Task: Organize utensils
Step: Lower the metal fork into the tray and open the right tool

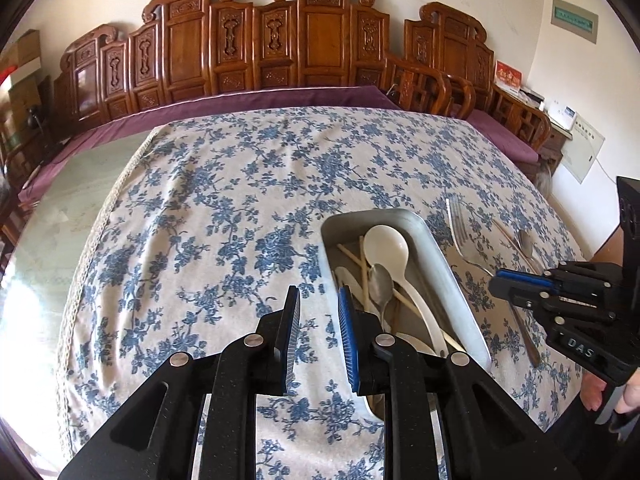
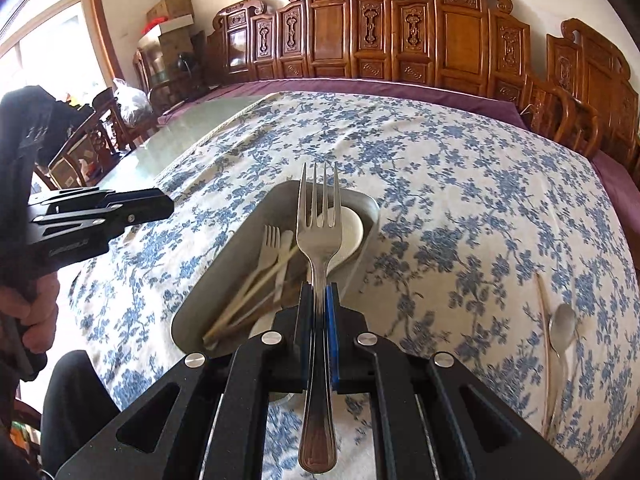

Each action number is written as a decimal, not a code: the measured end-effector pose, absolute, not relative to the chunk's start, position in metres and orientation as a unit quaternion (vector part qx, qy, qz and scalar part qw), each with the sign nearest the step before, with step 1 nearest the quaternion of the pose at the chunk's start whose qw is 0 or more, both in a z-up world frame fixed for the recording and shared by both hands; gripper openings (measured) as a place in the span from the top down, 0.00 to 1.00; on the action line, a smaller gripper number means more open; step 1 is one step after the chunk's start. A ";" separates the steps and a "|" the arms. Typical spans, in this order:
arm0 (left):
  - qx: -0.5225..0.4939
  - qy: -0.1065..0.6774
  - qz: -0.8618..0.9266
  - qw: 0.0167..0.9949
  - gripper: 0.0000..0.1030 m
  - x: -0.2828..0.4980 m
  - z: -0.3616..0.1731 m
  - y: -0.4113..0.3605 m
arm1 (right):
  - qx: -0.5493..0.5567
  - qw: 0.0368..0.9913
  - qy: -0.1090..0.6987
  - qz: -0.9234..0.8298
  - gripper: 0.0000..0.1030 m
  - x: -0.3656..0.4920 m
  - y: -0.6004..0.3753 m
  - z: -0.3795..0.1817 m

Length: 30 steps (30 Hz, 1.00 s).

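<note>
While the left gripper [image 1: 319,310] hangs slightly parted, empty, the right gripper [image 2: 319,312] clamps a fork [image 2: 317,236].

Two wrist fisheyes angled down, close over the tablecloth [image 1: 224,208] — tray [image 1: 404,216] in both.

Raised white letters "DAS" legible on the black body of the right gripper [image 1: 505,280]. Wall sign [image 1: 574,20] text unreadable.

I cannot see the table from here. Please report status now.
Right gripper shut on metal fork, above the tray. Left gripper empty, slightly apart. Spoon remains on tablecloth. Nothing blocking.
</note>
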<state>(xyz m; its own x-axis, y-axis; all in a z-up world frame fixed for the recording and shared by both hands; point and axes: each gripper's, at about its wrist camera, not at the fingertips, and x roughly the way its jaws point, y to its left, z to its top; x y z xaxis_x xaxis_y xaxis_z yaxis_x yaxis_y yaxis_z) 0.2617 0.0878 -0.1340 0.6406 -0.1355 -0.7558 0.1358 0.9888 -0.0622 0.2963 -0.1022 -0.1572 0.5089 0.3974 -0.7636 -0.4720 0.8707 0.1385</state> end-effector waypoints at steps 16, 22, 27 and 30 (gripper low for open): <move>-0.013 0.438 -0.057 0.897 0.60 0.265 -0.160 0.115 | -0.042 0.856 0.445 0.259 0.92 0.323 -0.054 -0.177; -0.012 0.442 -0.055 0.895 0.57 0.265 -0.166 0.120 | -0.038 0.845 0.470 0.251 0.92 0.333 -0.044 -0.199; -0.013 0.445 -0.055 0.894 0.54 0.264 -0.168 0.122 | -0.044 0.838 0.485 0.247 0.92 0.332 -0.038 -0.217; -0.012 0.448 -0.054 0.892 0.54 0.265 -0.170 0.123 | -0.052 0.836 0.484 0.253 0.92 0.331 -0.035 -0.220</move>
<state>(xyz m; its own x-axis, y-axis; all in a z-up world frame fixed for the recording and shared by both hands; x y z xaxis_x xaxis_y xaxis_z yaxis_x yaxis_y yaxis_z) 0.2647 0.1232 -0.1703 0.5930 -0.1062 -0.7982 0.0849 0.9940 -0.0692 0.3312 -0.0351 -0.2200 0.4040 0.3726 -0.8354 -0.4725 0.8670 0.1582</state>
